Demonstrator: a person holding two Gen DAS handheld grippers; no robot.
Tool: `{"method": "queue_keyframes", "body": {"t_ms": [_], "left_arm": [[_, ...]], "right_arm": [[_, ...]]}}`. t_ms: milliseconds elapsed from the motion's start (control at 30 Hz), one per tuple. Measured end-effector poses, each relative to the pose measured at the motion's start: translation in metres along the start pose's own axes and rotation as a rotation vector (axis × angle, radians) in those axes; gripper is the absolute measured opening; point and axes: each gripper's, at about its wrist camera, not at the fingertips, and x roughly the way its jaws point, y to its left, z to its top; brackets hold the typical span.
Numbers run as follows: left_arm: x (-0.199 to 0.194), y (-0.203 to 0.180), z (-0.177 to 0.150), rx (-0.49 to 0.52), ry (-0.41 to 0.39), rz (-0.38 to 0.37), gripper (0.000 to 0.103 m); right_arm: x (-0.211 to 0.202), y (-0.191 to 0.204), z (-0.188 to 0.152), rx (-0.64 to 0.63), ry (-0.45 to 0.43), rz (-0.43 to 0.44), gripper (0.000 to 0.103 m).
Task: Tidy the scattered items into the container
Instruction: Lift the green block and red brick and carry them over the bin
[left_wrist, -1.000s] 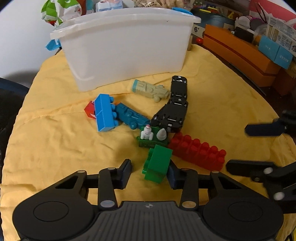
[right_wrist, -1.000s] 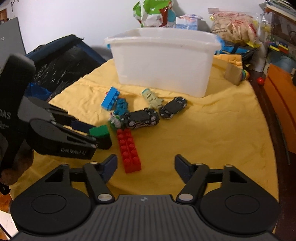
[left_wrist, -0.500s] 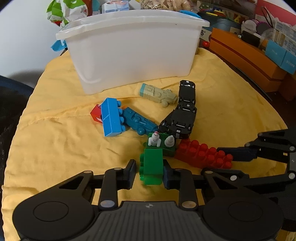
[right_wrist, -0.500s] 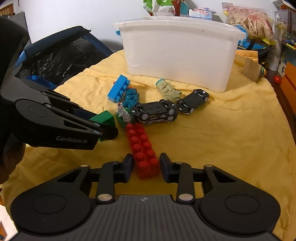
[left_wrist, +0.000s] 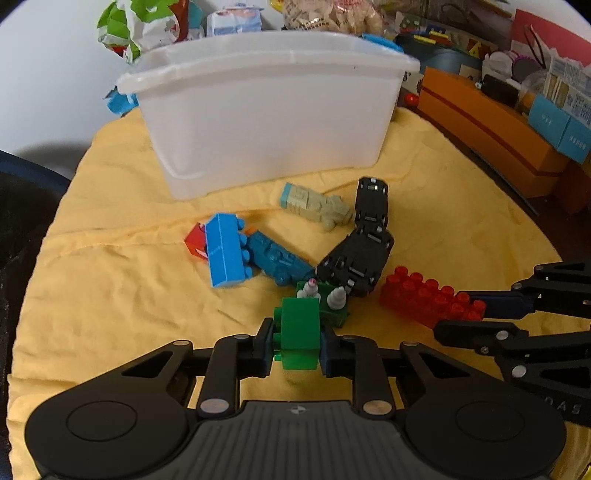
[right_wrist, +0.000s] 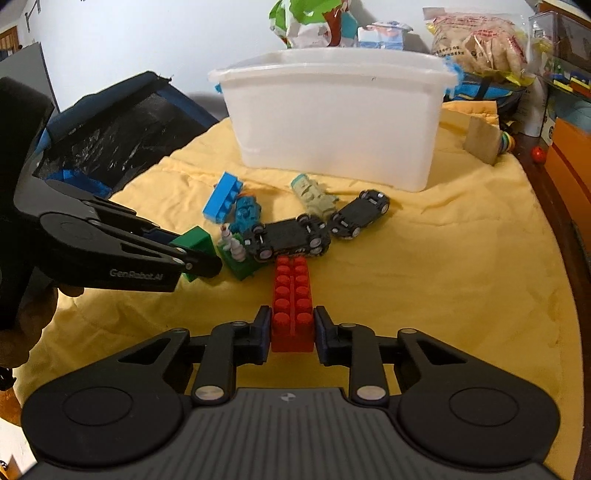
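My left gripper (left_wrist: 297, 341) is shut on a green brick (left_wrist: 299, 332) low over the yellow cloth; it also shows in the right wrist view (right_wrist: 194, 243). My right gripper (right_wrist: 292, 328) is shut on the near end of a long red brick (right_wrist: 292, 295), which also shows in the left wrist view (left_wrist: 424, 295). The white container (left_wrist: 266, 110) stands at the back. Between it and the grippers lie a blue brick (left_wrist: 223, 254), a blue toy car (left_wrist: 277, 262), a beige toy car (left_wrist: 316, 206), two black cars (left_wrist: 354, 262) (left_wrist: 371, 201) and a green plate with small figures (left_wrist: 330, 302).
A small red piece (left_wrist: 195, 242) lies behind the blue brick. An orange box (left_wrist: 487, 122) and clutter stand to the right of the cloth. Bags and packets (right_wrist: 480, 40) sit behind the container. A dark bag (right_wrist: 110, 133) lies to the left.
Both grippers closed: the left on the green brick, the right on the red brick's near end. Both moved forward toward the toy pile.
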Motion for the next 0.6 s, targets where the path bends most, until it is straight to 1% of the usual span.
{"method": "queue_keyframes", "body": {"t_ms": [167, 367, 600], "left_arm": [[-0.010, 0.008, 0.004, -0.026, -0.012, 0.003, 0.026], [-0.016, 0.014, 0.009, -0.033, -0.030, 0.016, 0.026], [-0.028, 0.022, 0.021, -0.048, -0.066, 0.023, 0.026]], "right_arm": [[-0.011, -0.001, 0.006, 0.002, -0.031, -0.001, 0.027], [-0.010, -0.004, 0.008, 0.011, -0.037, -0.011, 0.027], [-0.020, -0.002, 0.020, 0.017, -0.082, -0.021, 0.027]]}}
